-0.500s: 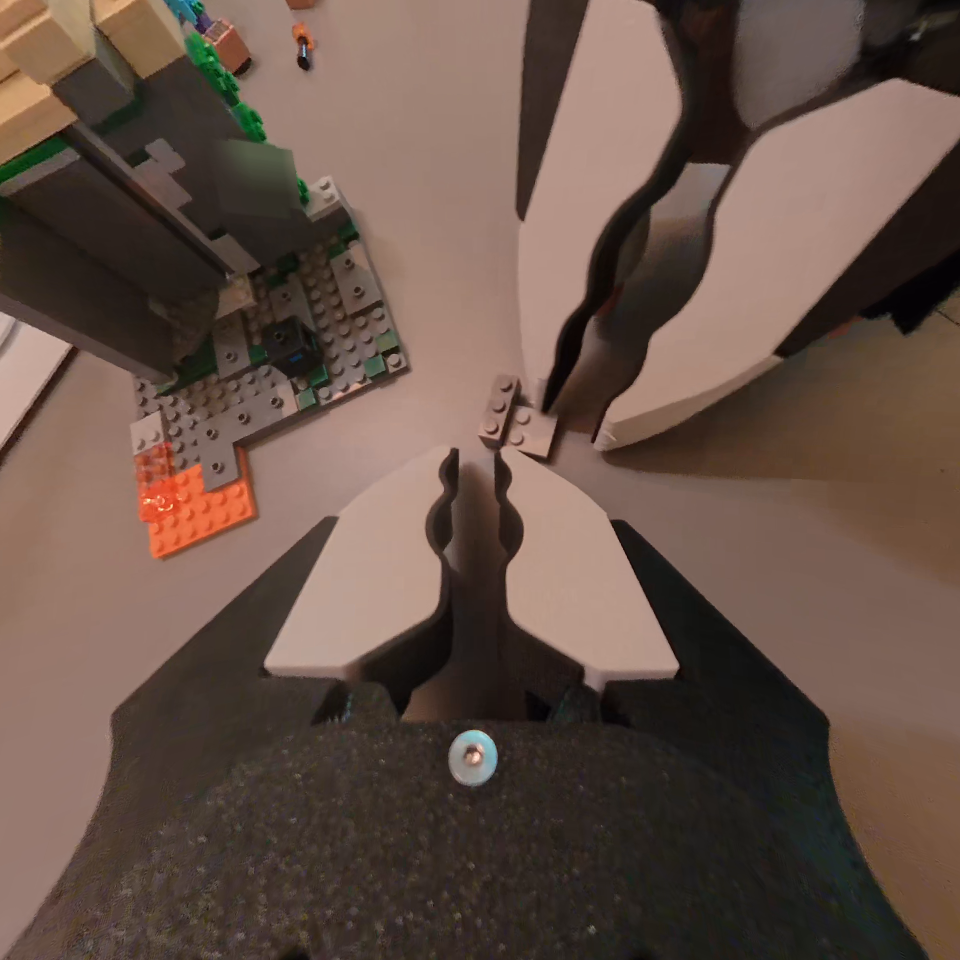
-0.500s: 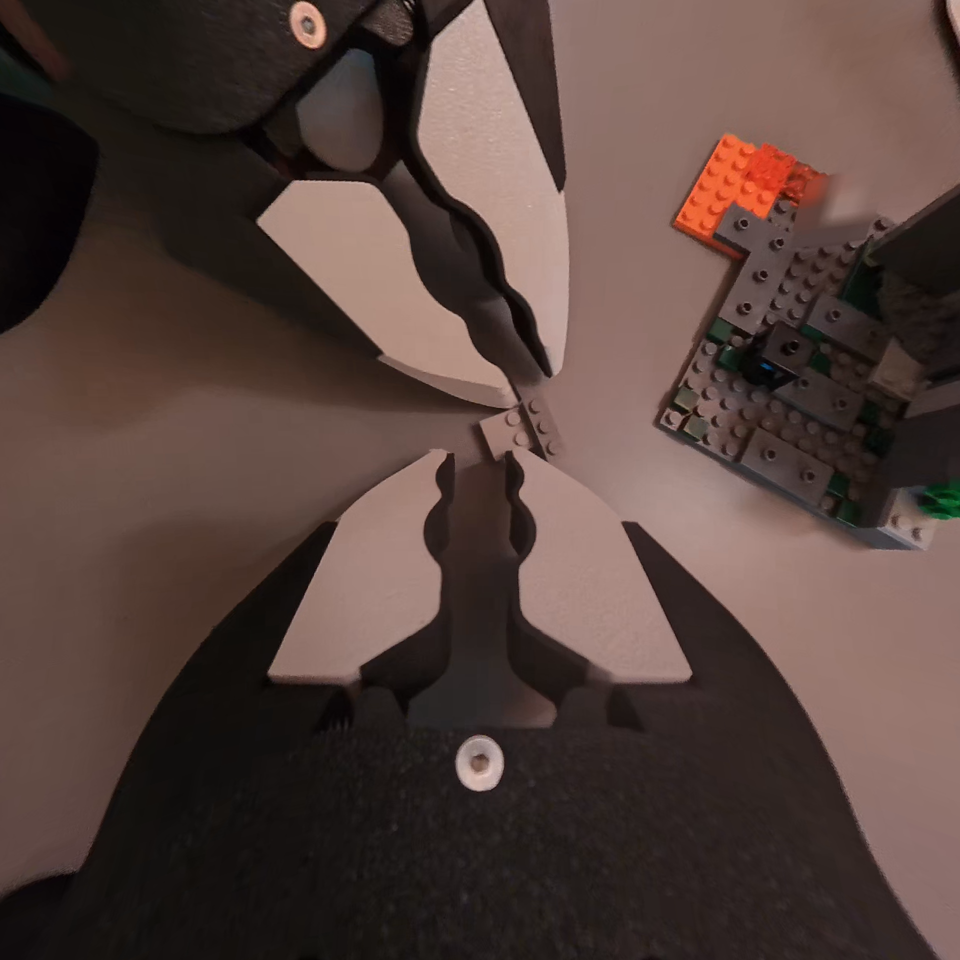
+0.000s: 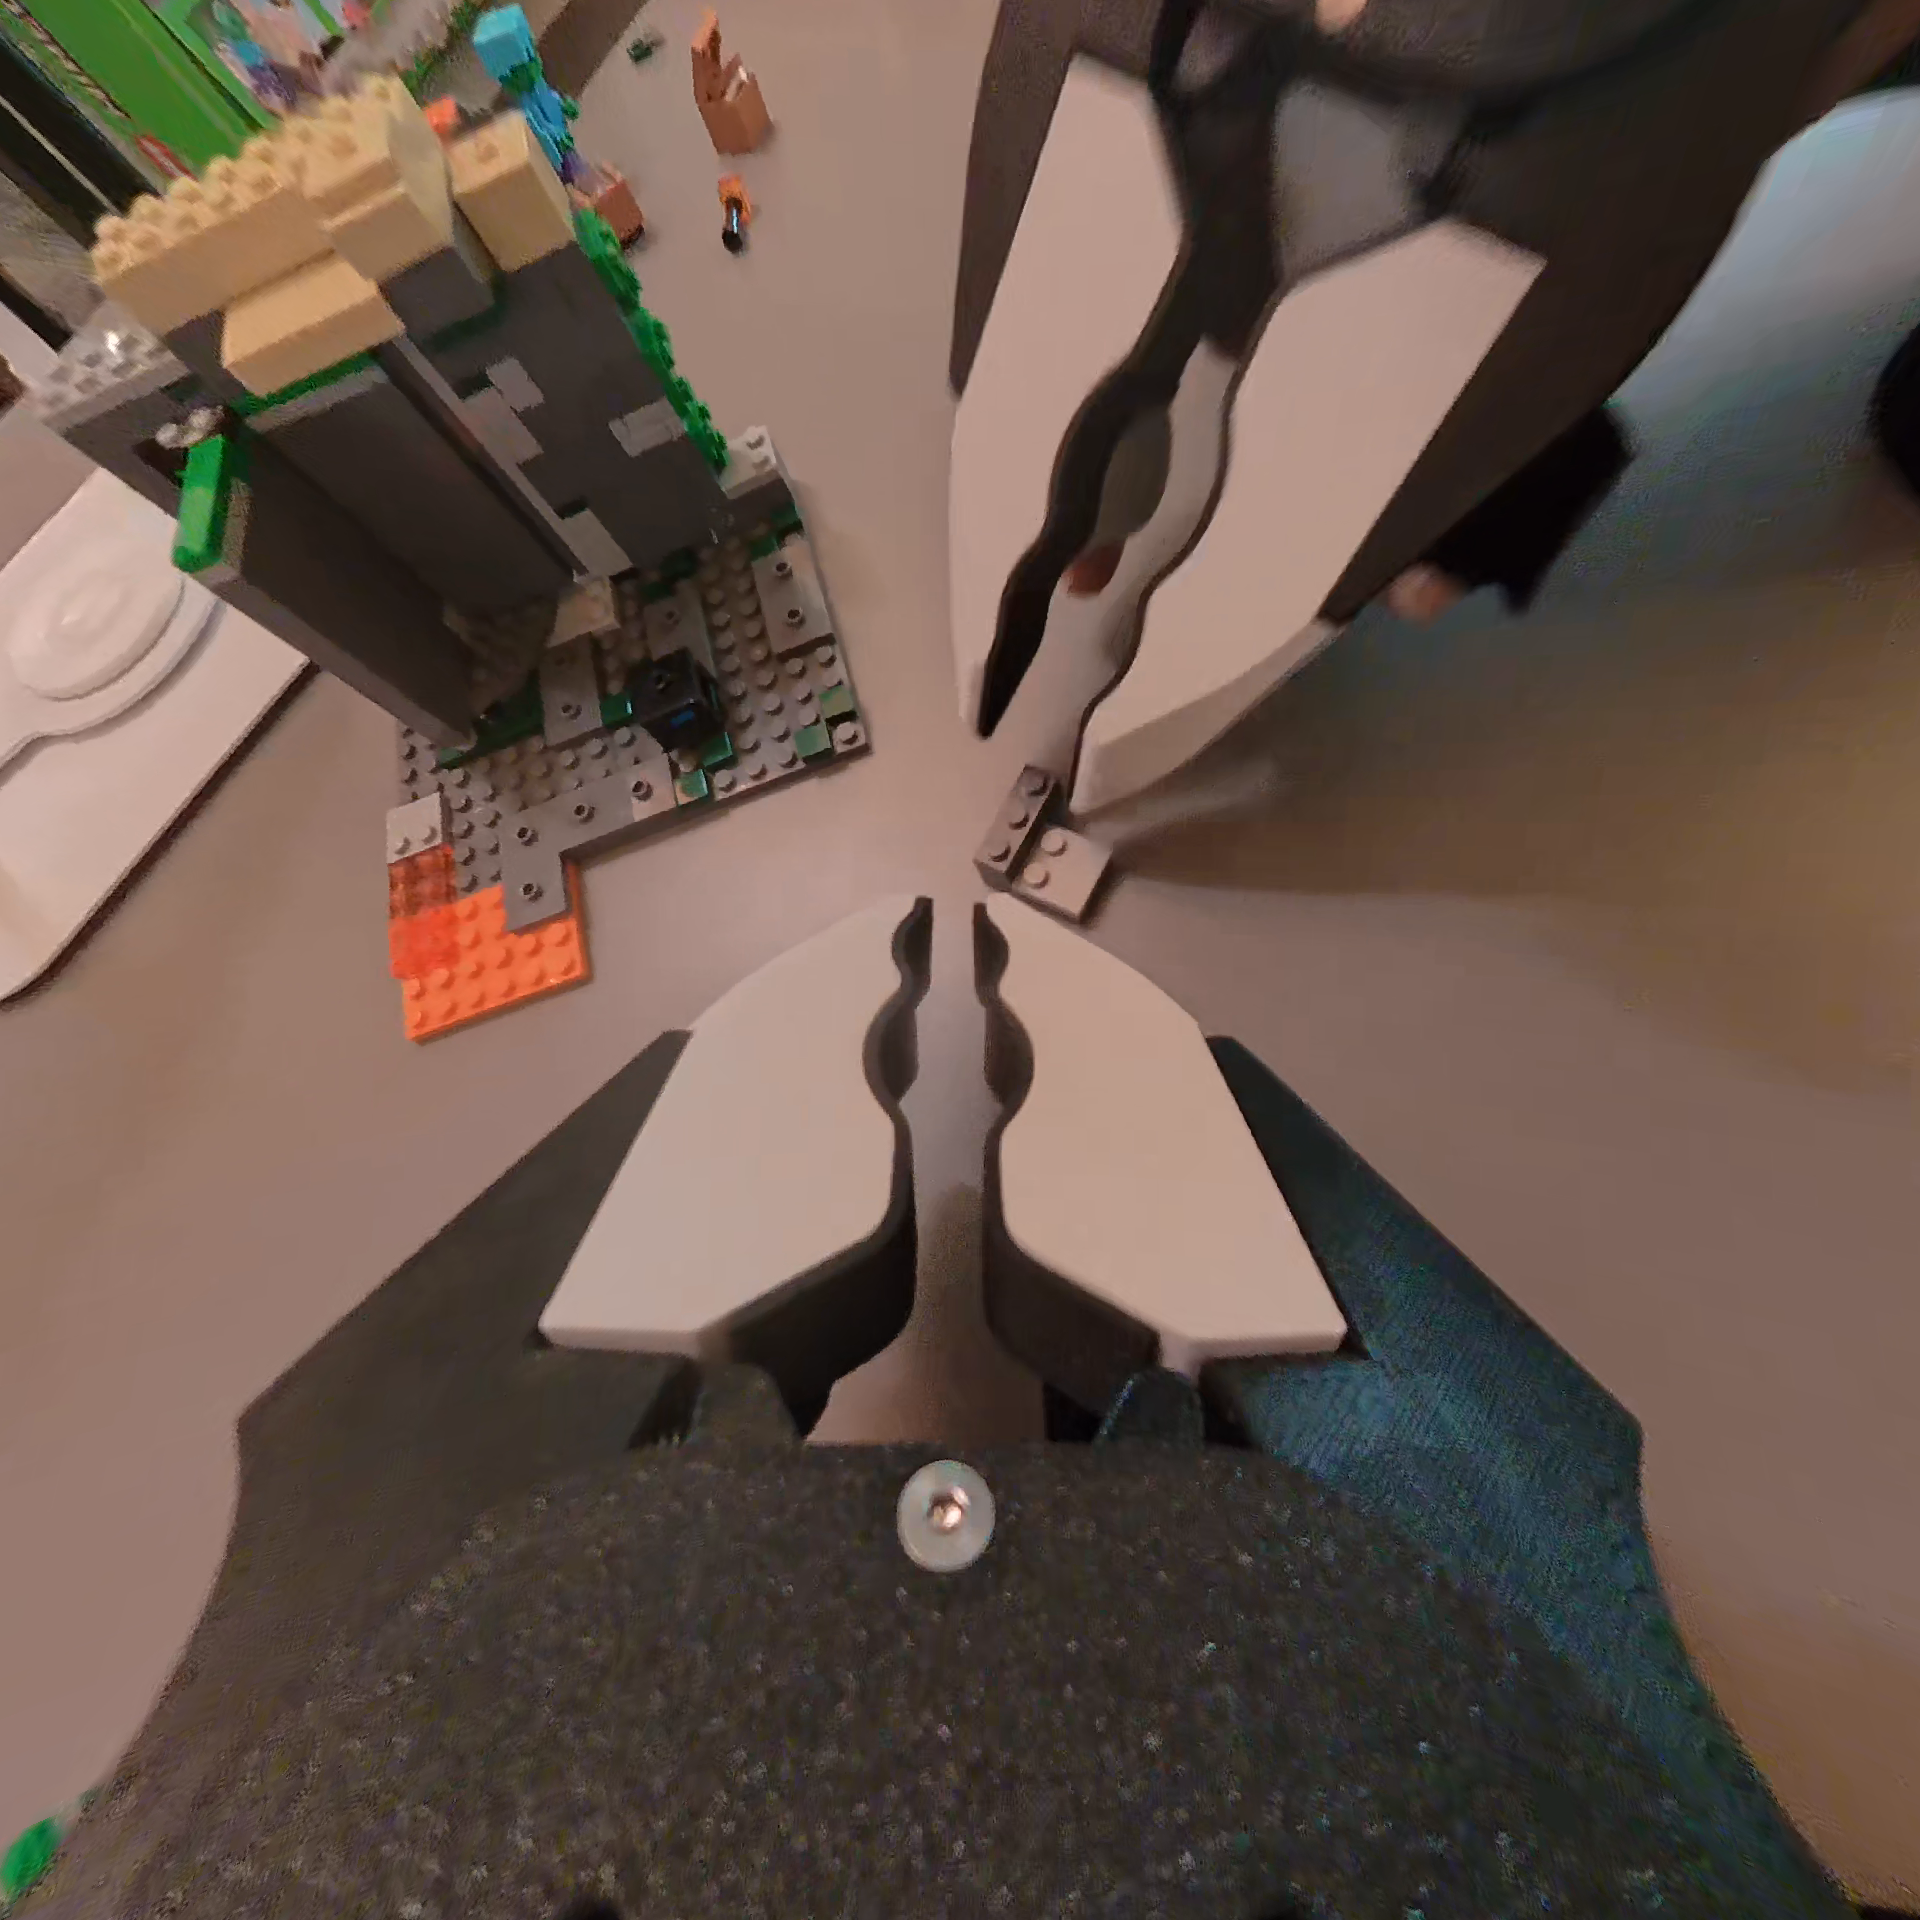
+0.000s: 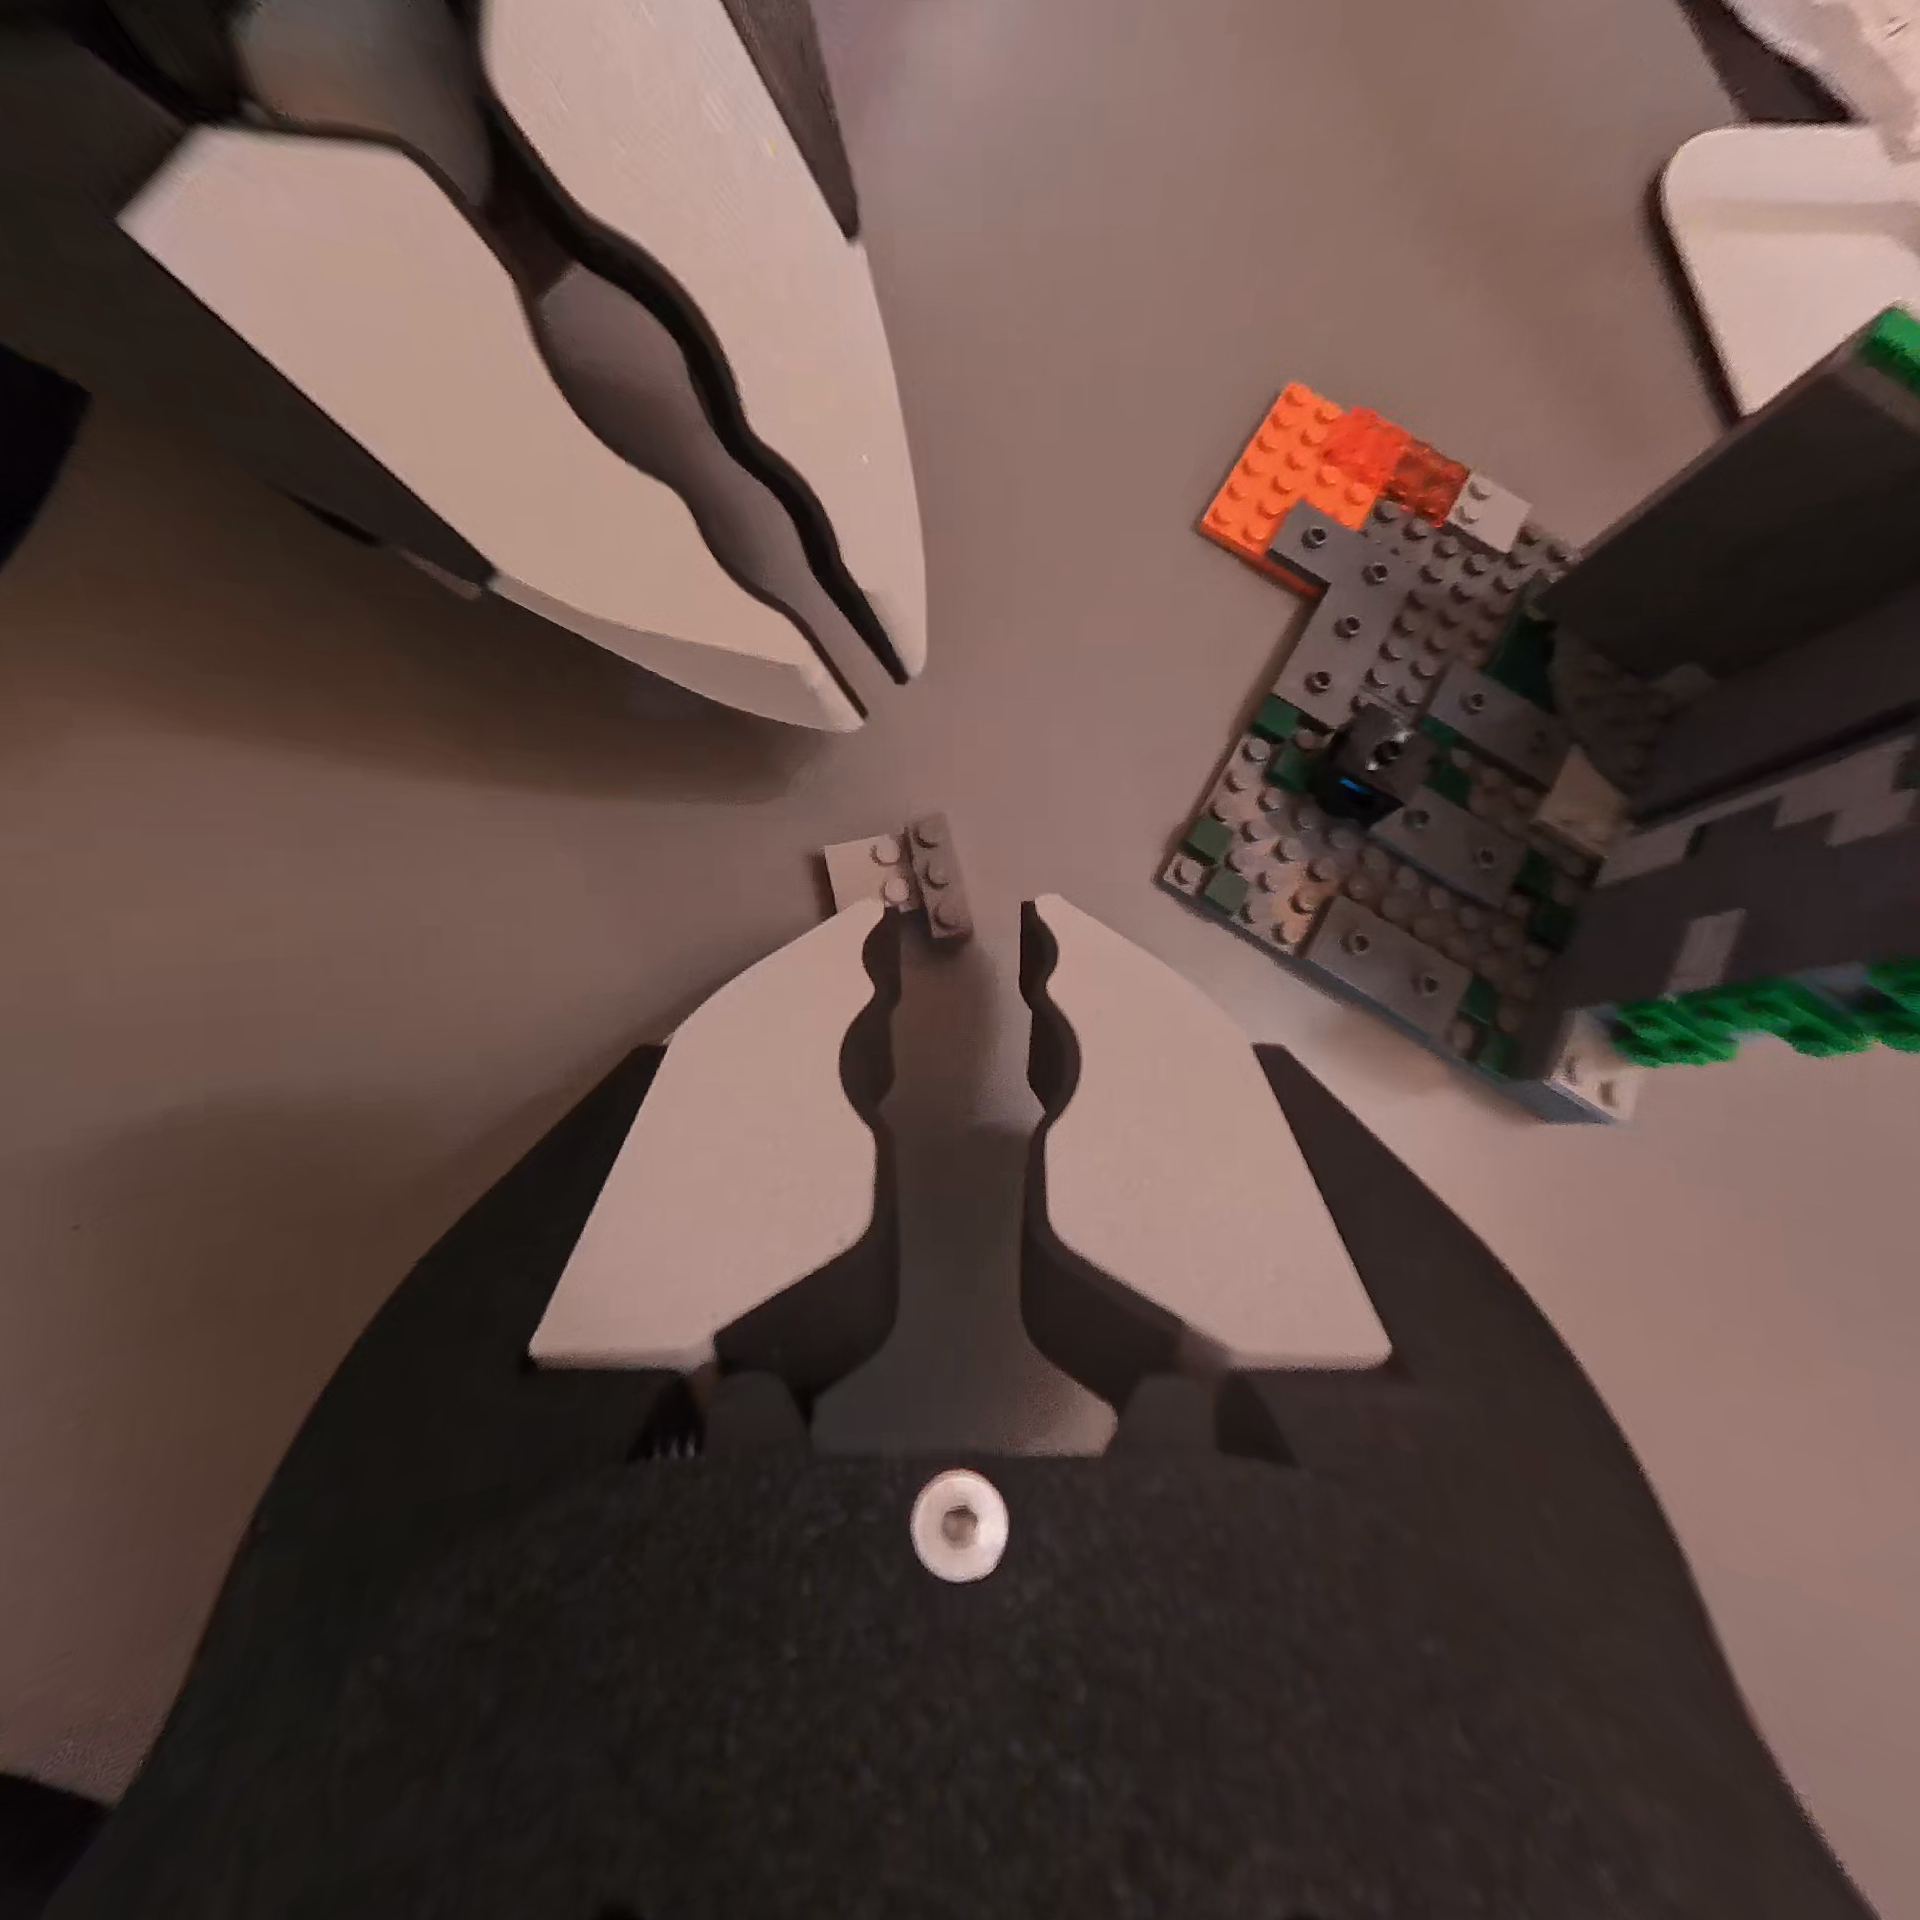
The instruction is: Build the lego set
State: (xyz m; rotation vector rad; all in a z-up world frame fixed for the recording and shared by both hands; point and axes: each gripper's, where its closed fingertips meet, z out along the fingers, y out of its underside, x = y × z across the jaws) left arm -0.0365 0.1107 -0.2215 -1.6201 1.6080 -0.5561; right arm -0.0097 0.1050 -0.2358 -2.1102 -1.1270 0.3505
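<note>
Over at your nine o'clock stands the big build (image 3: 416, 436), a dark grey tower with tan bricks on top, planted on a studded grey baseplate (image 3: 623, 769) with an orange plate (image 3: 499, 966) at its near corner. A white tray (image 3: 94, 707) sits further out at nine on the surface (image 3: 1455, 1039).

Now to the middle: your left gripper (image 3: 951, 909) hovers low, fingers nearly together with only a thin slit between them, holding nothing. Just past its tips, at one o'clock, lies the small grey brick assembly (image 3: 1044, 852), two stubby grey pieces joined, resting loose on the surface.

Across from you, the right gripper (image 3: 1039, 748) points down at that same piece, fingers apart, one tip right against the far edge of the bricks. From its own camera, the right gripper (image 4: 956, 909) has the little assembly (image 4: 904, 873) at twelve o'clock, partly between the tips but not clamped.

You look to be at the pick-up of a sub-assembly, ahead of seating it on the baseplate (image 4: 1403, 810). Next move, by my reckoning: centre the right fingers around the bricks, close squarely on the flat sides, and let the left gripper steady it so it doesn't skid.
</note>
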